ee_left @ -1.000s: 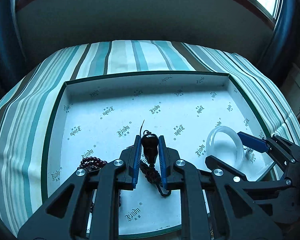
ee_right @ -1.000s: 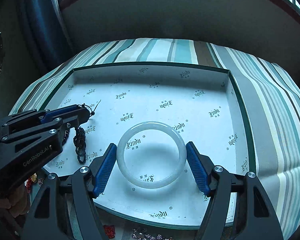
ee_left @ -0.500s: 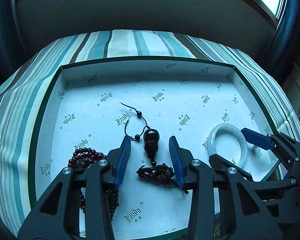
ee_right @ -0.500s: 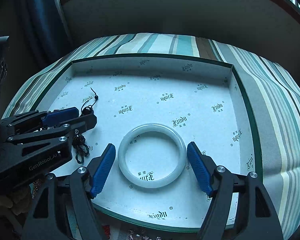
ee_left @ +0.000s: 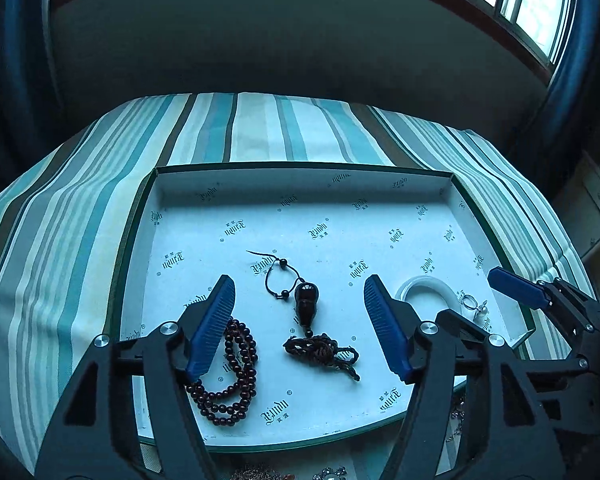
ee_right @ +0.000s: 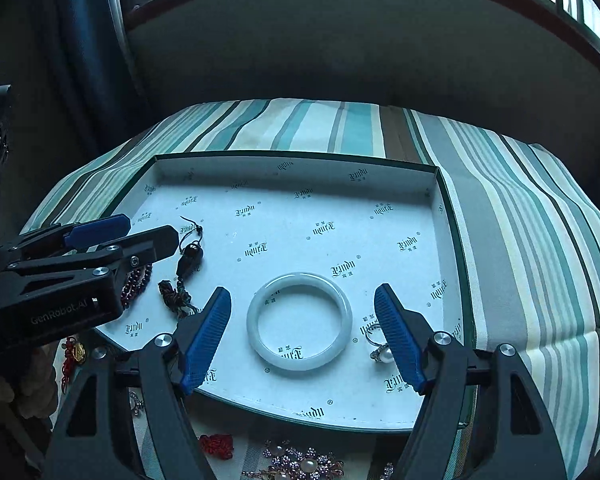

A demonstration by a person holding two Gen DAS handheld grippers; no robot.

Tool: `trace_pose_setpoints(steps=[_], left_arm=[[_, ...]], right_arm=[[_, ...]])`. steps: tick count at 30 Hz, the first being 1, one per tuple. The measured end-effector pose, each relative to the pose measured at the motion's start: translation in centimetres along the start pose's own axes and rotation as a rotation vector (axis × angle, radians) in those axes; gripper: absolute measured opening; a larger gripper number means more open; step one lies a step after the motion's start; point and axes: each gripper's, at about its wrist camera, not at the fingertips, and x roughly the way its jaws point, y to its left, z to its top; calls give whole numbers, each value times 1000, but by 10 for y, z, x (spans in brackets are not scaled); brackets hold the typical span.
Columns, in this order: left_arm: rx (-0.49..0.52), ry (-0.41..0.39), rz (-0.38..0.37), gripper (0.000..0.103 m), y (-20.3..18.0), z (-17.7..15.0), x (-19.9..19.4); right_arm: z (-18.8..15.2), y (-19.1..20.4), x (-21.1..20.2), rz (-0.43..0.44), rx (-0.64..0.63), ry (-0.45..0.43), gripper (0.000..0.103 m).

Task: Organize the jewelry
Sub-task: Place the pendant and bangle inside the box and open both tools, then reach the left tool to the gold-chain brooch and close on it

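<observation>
A shallow white box [ee_left: 300, 184] [ee_right: 292, 166] lies on a striped cloth. In it lie a dark pendant with cord and tassel [ee_left: 306, 306] [ee_right: 188, 264], a dark red bead bracelet [ee_left: 236, 376] [ee_right: 134, 280], a white jade bangle [ee_right: 299, 322] [ee_left: 424, 286] and a pearl ring [ee_right: 380, 350] [ee_left: 474, 306]. My left gripper [ee_left: 300, 320] is open and empty, raised above the pendant. My right gripper [ee_right: 302, 330] is open and empty, raised around the bangle.
Loose jewelry lies on the cloth in front of the box: a red knot charm [ee_right: 216, 446], a jewelled brooch [ee_right: 304, 462] and a red and gold charm [ee_right: 74, 354]. A dark wall and windows stand behind the table.
My left gripper opened and let the pendant drop into the box, then pulled back and up. My right gripper also drew back from the bangle, still open.
</observation>
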Motion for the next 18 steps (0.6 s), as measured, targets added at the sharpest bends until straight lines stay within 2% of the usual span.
trace_pose_setpoints(steps=[4, 10, 18], left_arm=[[-5, -15, 20, 67, 3, -6, -19], [-10, -4, 49, 67, 10, -28, -44], [-9, 50, 81, 67, 15, -76, -62]], right_arm=[[-9, 0, -18, -21, -18, -14, 73], [-42, -7, -39, -23, -3, 23, 72], [-89, -14, -42, -5, 39, 123, 58]])
